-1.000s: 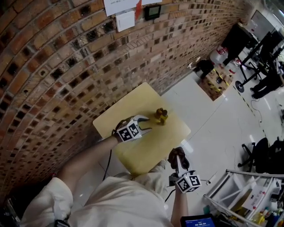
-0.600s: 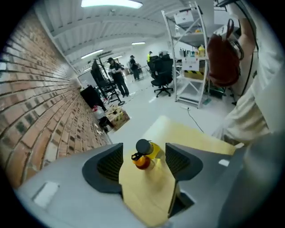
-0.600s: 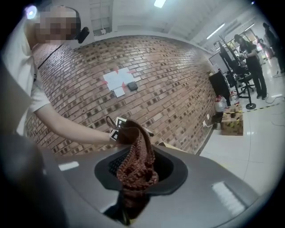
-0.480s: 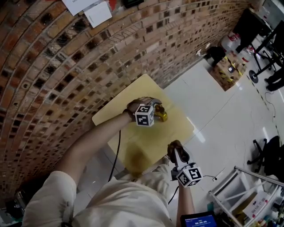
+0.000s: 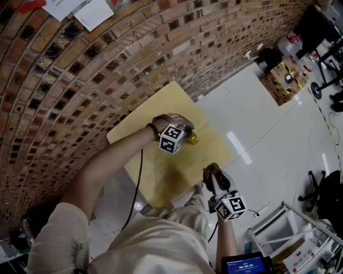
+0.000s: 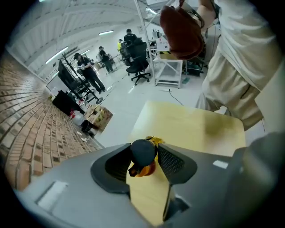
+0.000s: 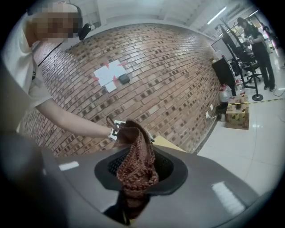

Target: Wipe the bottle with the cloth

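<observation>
Since L gripper (image 5: 184,135) dropped onto bottle (image 6: 143,152), jaws are closing on its cap; R gripper (image 7: 133,171) is gripping cloth (image 7: 135,149), wipe pending.

No print is legible; the wall papers (image 5: 80,12) and small screen (image 5: 247,265) blur

The pale yellow worktop (image 5: 163,107) looks smooth and matt, laminate or painted wood, I can't tell which. The small amber bottle (image 6: 143,160) has a glossy body and a dull, matt dark cap. The reddish-brown knitted cloth (image 7: 133,164) is coarse yarn, open-looped and rough. The right hand-held gripper (image 7: 136,167) is grey matt plastic, its dark pads (image 7: 164,165) finely meshed. The brick wall (image 5: 80,80) is rough, with white paper sheets (image 5: 94,12) on it. The white floor (image 5: 268,123) is polished and shiny.
</observation>
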Demonstrator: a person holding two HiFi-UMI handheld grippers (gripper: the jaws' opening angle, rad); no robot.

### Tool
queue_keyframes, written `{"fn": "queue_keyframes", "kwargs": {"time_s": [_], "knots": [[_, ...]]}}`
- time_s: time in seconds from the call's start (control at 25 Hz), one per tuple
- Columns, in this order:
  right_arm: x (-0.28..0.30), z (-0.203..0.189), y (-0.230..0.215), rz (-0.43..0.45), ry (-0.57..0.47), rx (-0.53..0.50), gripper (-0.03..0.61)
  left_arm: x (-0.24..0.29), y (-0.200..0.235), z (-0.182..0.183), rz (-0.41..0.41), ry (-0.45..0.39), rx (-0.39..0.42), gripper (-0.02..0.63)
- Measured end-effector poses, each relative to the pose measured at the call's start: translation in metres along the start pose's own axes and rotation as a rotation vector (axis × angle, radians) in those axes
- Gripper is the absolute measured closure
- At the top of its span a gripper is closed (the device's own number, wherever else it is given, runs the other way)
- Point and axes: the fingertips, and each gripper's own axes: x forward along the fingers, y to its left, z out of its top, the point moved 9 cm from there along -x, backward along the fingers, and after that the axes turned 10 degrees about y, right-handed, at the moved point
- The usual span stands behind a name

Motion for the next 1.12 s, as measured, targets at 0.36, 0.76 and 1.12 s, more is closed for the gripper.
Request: {"fn": "queue_keyframes", "kwargs": {"time_s": [0.36, 0.76, 1.12], "knots": [[0.017, 0.017, -0.024, 0.066, 0.062, -0.042, 0.494, -0.003, -0.007, 0.005, -0.001, 0.094, -0.169, 0.423], [0.081, 0.0, -0.053, 0.114, 0.154, 0.001, 0.494, -0.013, -0.061, 0.022, 0.029, 0.238, -0.409, 0.43], [0.133, -0.024, -0.022, 0.265, 0.275, -0.01, 0.494, -0.022, -0.098, 0.036, -0.022, 0.239, -0.608, 0.431]]}}
